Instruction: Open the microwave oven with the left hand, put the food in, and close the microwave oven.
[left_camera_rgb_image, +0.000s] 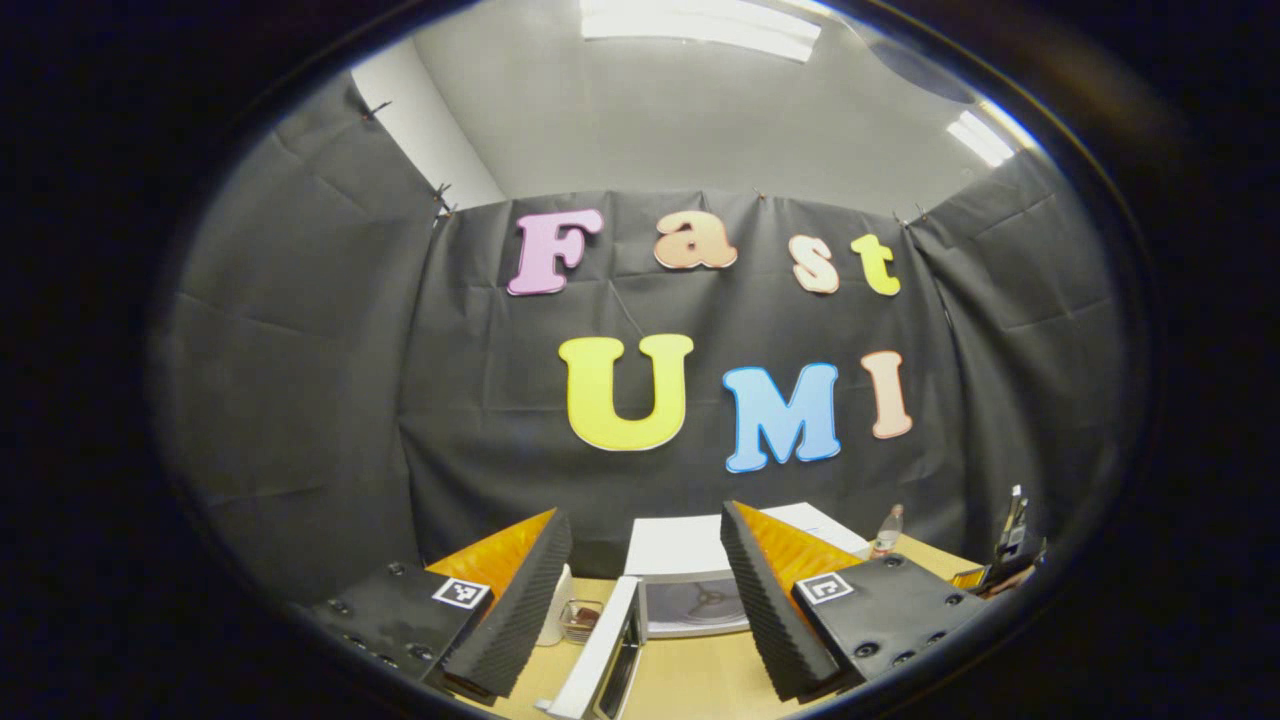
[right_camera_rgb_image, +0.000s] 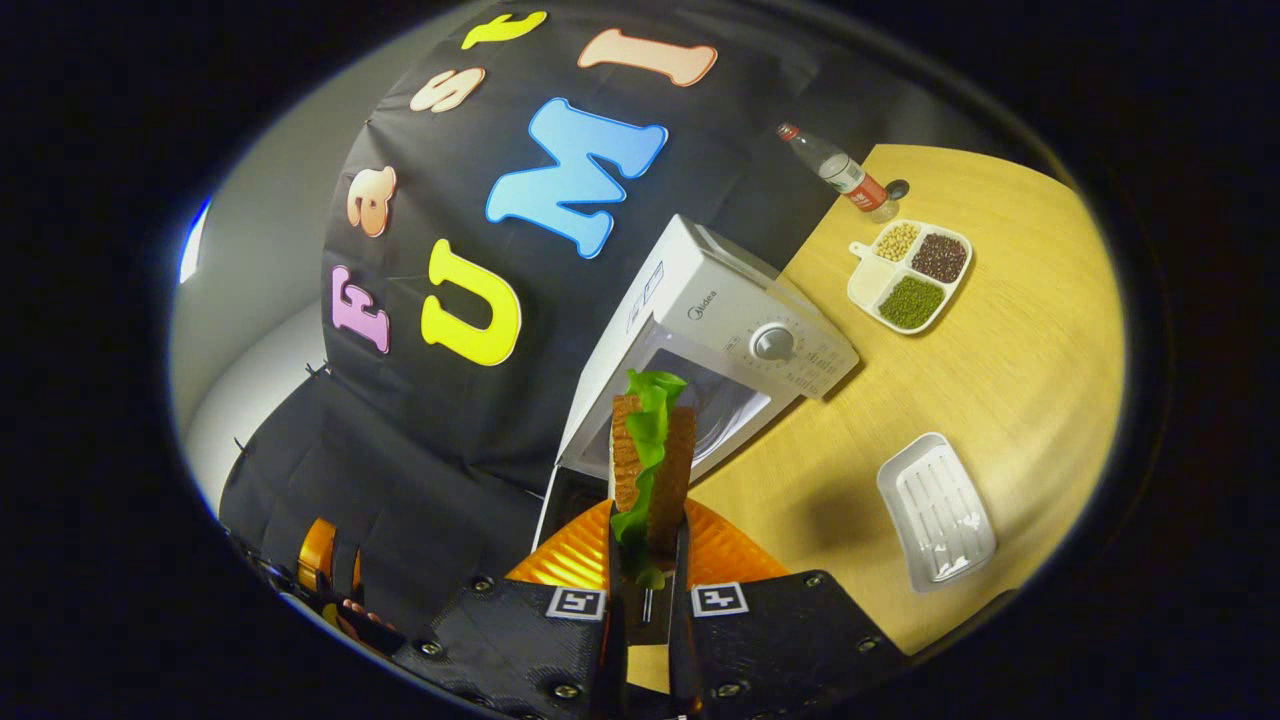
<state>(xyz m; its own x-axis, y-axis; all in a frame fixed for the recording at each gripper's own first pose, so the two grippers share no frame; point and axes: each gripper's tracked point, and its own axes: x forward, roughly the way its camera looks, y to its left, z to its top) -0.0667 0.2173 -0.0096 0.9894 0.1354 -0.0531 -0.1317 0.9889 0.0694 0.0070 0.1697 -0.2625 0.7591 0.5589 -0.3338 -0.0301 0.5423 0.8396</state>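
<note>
Right gripper (right_camera_rgb_image: 648, 590) clamped on brown-bread lettuce sandwich (right_camera_rgb_image: 652, 455); left gripper (left_camera_rgb_image: 645, 590) spread apart, empty. Feed it level into white microwave oven (right_camera_rgb_image: 715, 330), clear of hanging door (left_camera_rgb_image: 600, 655).

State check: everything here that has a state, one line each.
microwave: door swung open, cavity empty
sandwich: upright, gripped
right gripper: shut on sandwich
left gripper: open, empty
bottle: capped, standing
white tray: empty
divided dish: three sections filled

Microwave (left_camera_rgb_image: 690, 590) partly hidden behind left gripper's fingers (left_camera_rgb_image: 760, 600); door (left_camera_rgb_image: 600, 660) cut by edge. Small container (left_camera_rgb_image: 580, 618) contents unclear. Bottle (left_camera_rgb_image: 886, 532) tiny.
</note>
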